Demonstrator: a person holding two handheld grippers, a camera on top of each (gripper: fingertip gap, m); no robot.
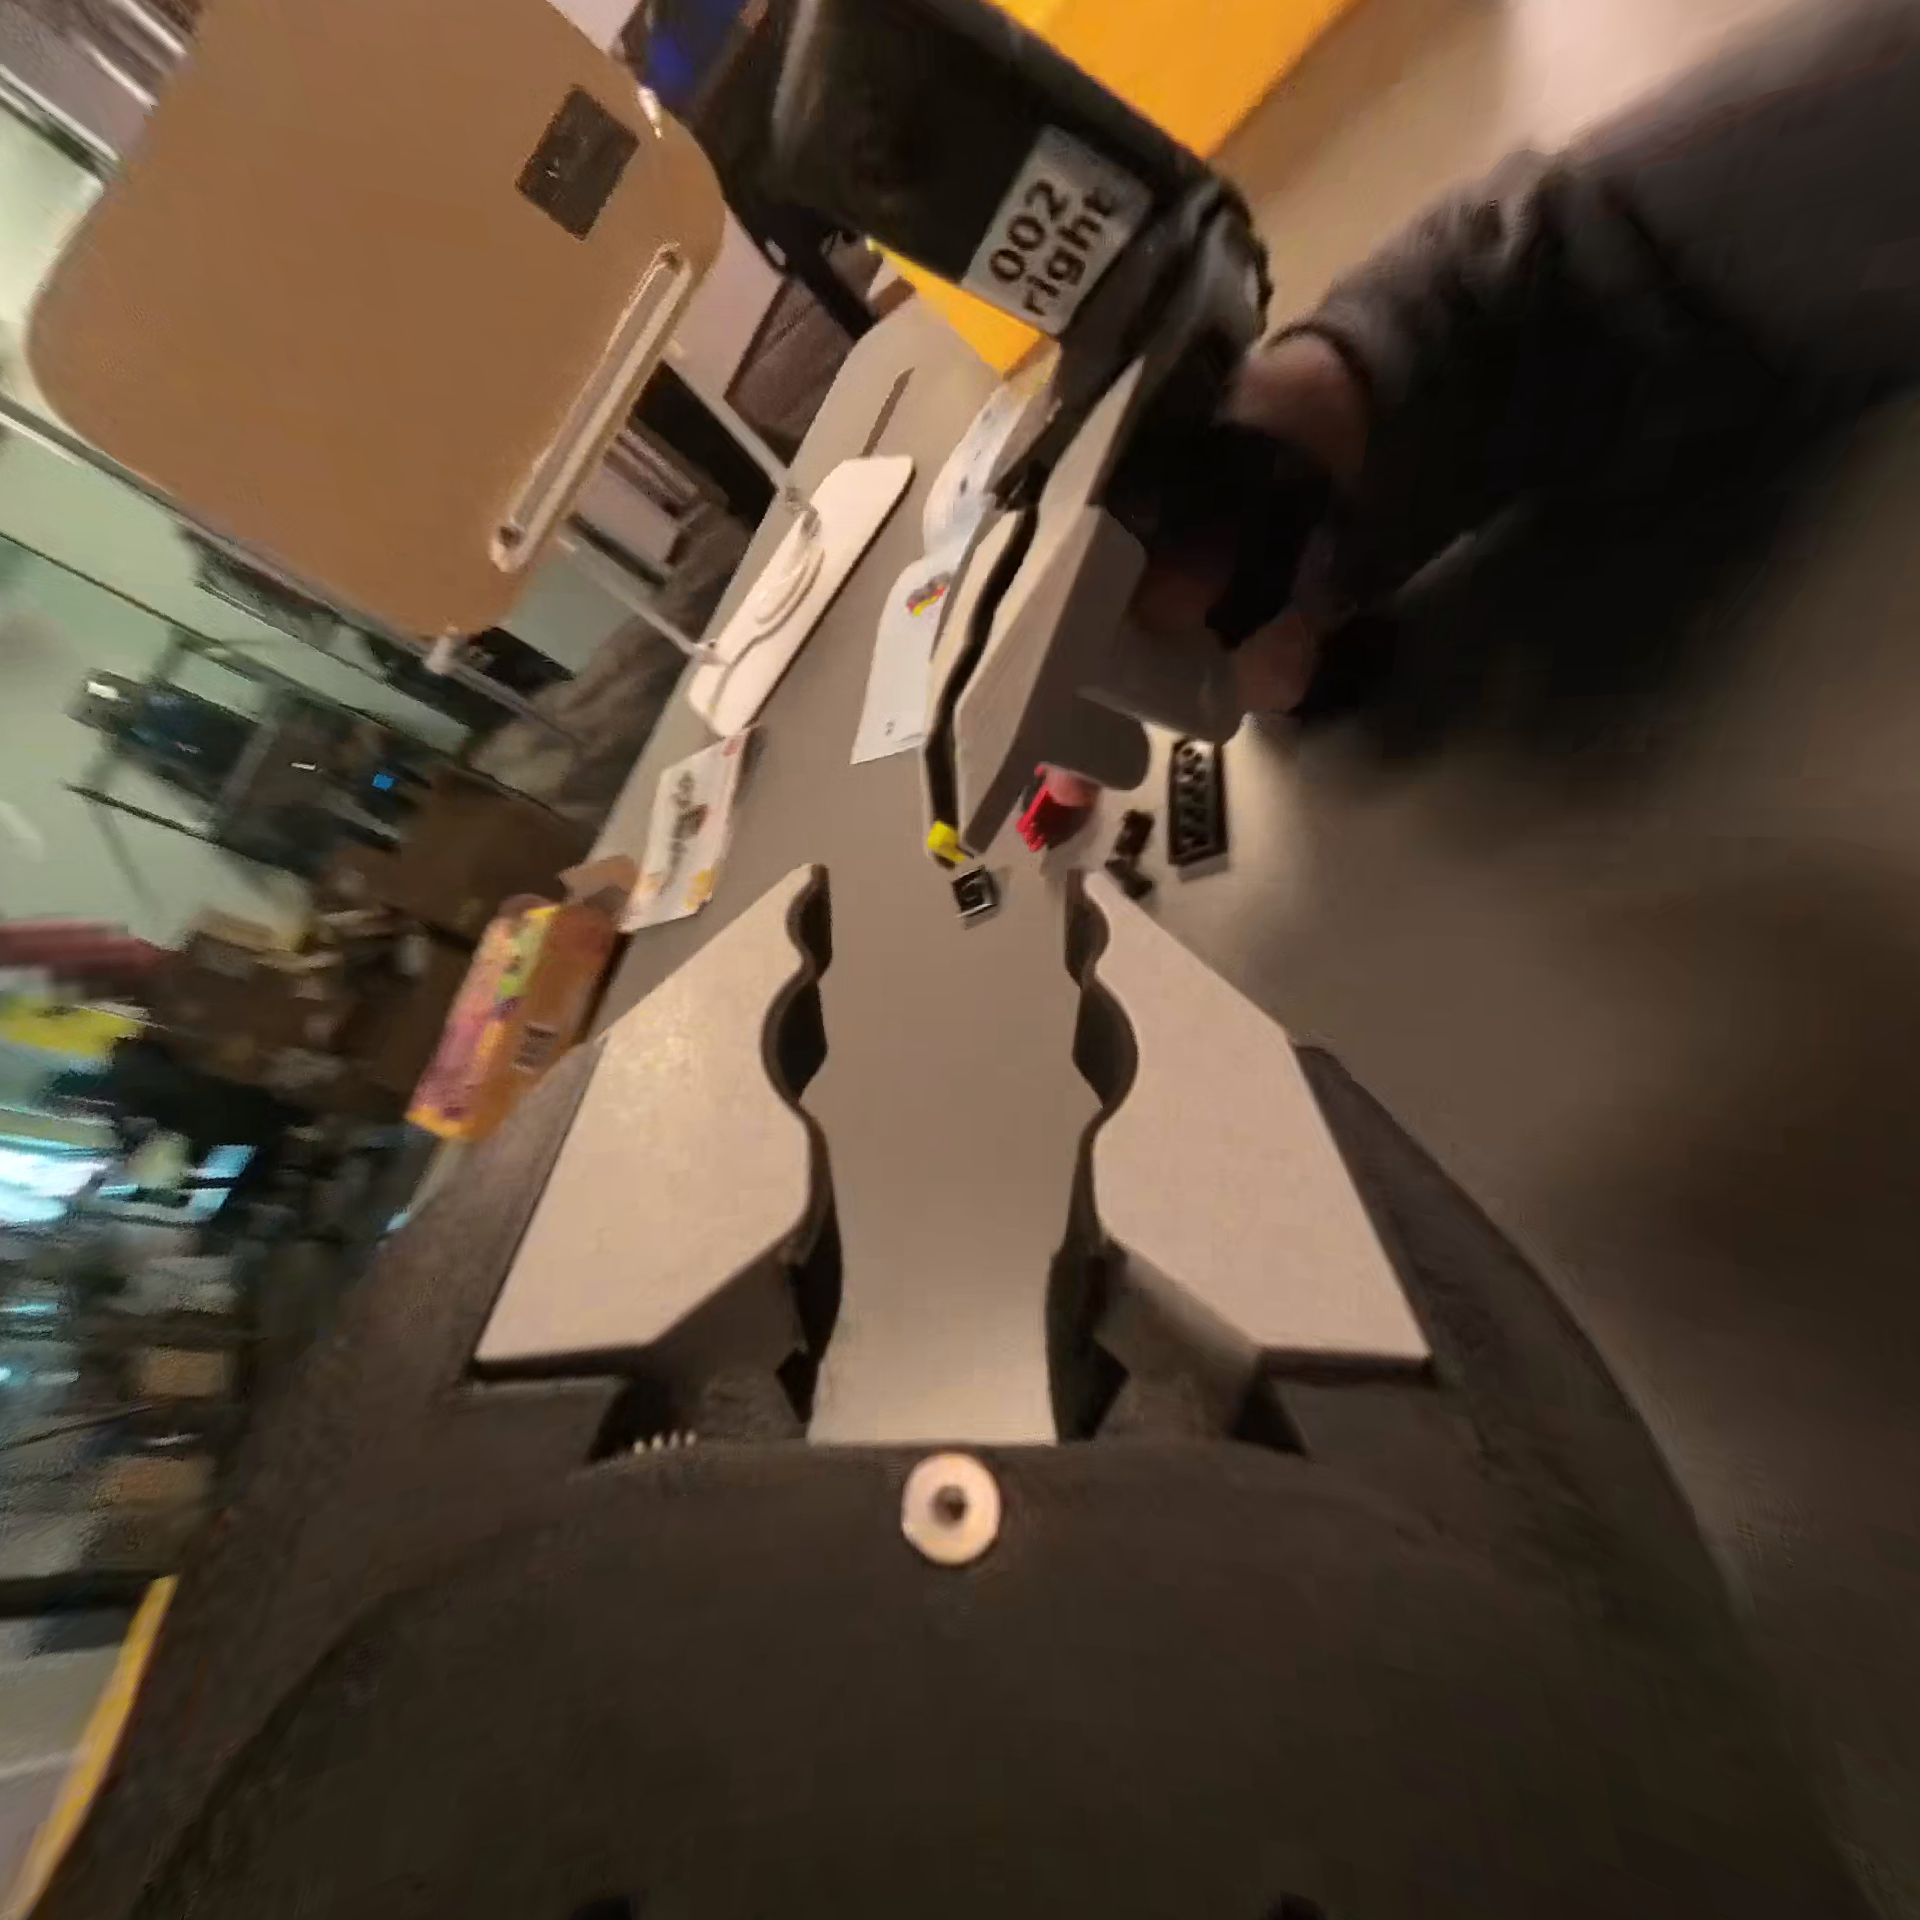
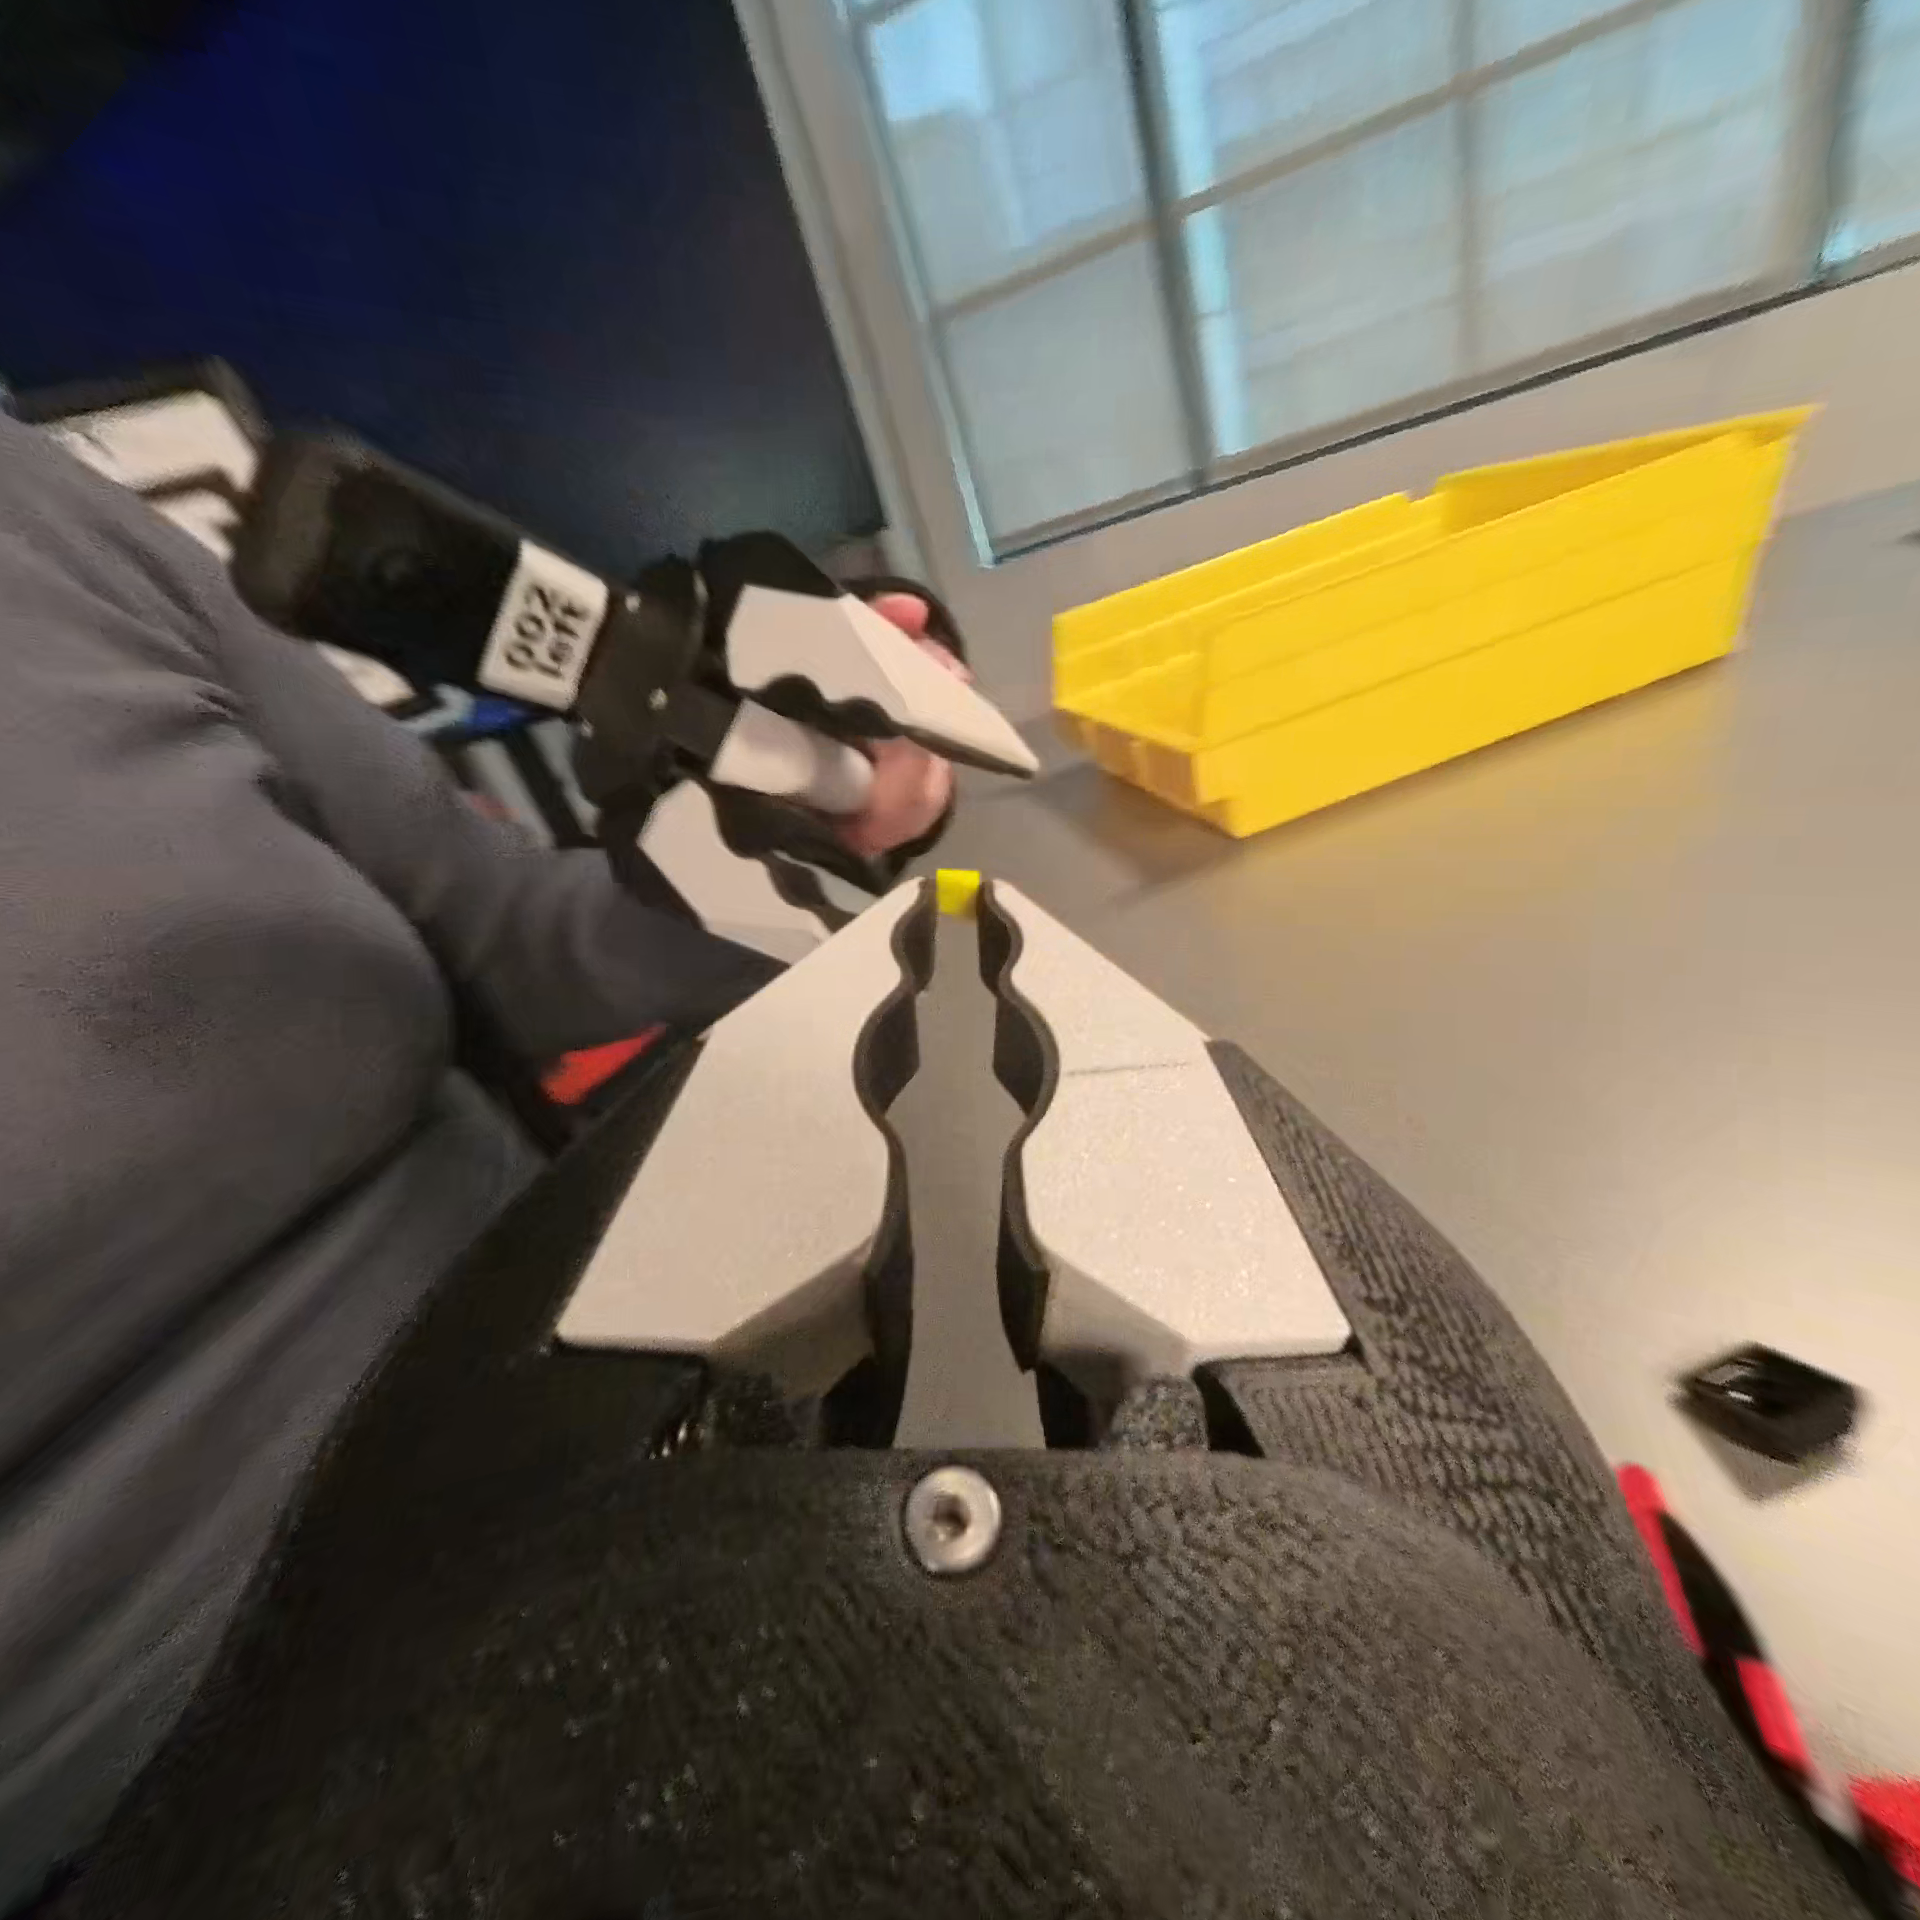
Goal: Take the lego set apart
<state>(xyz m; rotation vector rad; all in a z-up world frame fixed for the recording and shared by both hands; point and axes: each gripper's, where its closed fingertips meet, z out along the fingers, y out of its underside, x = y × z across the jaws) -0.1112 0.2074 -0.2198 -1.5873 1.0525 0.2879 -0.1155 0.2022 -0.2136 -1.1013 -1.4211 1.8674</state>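
With the right tool [image 2: 954, 902] pinching a small yellow piece [image 2: 956, 894] and the left tool [image 1: 945, 904] spread empty, set the piece gently on the desk [image 2: 1455, 1039] beside the loose black bricks [image 1: 1195, 795].

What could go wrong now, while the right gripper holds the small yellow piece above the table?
1. The right gripper pinches the tiny yellow piece only at the very tips of its fingers, so it may slip out and fall.
2. Loose black pieces and a red piece lie just beneath it; lowering could knock them.
3. The left gripper is open and empty, and both views are blurred, so the two grippers might collide.
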